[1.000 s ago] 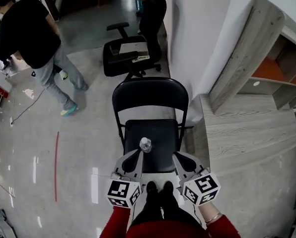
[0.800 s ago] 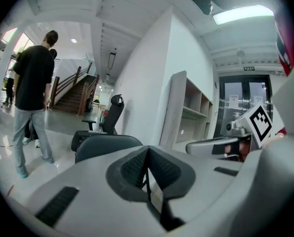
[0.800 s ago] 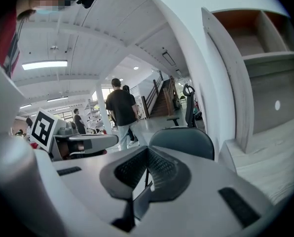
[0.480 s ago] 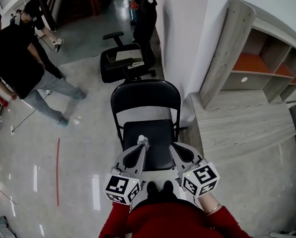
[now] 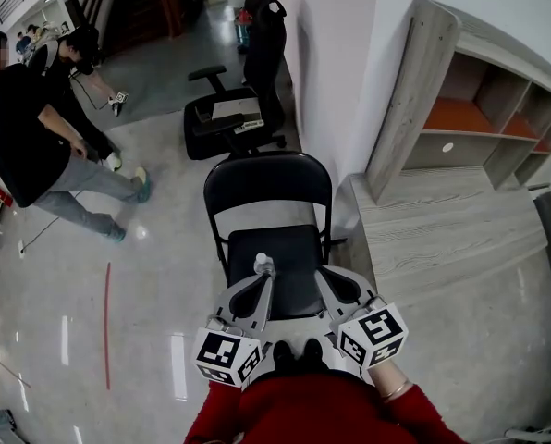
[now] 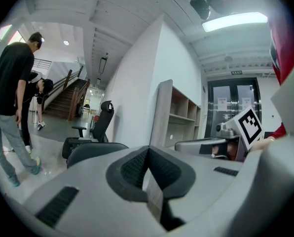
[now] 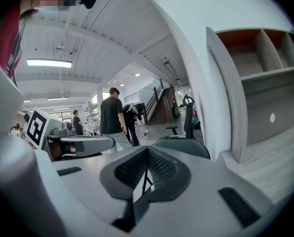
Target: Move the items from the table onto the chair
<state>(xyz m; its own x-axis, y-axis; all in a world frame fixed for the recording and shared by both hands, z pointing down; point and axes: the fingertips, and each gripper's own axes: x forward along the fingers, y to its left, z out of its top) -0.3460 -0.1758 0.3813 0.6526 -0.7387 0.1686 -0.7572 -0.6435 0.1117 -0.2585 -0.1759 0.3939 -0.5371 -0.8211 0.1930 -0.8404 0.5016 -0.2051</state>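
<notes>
Facing the black folding chair (image 5: 268, 185), the person holds both tools low over the front of its seat. The left gripper (image 5: 262, 283) and right gripper (image 5: 324, 280) each have their jaws pressed together on nothing. The small clear bottle (image 5: 264, 265) stands upright on the seat, just beyond the left tip. To finish well, draw both back level — a nudge would probably topple it — then seek the table, not in view.

Wears red sleeves (image 5: 222, 416), thin bracelet (image 5: 393, 393) at right wrist, black shoes (image 5: 295, 351). Left gripper (image 5: 260, 280) & right gripper (image 5: 324, 280) are grey moulded shells w/ black ribbed pads (image 6: 132, 167) inside the jaws. Each carries a white cube (image 5: 227, 356) w/ black square markers.
</notes>
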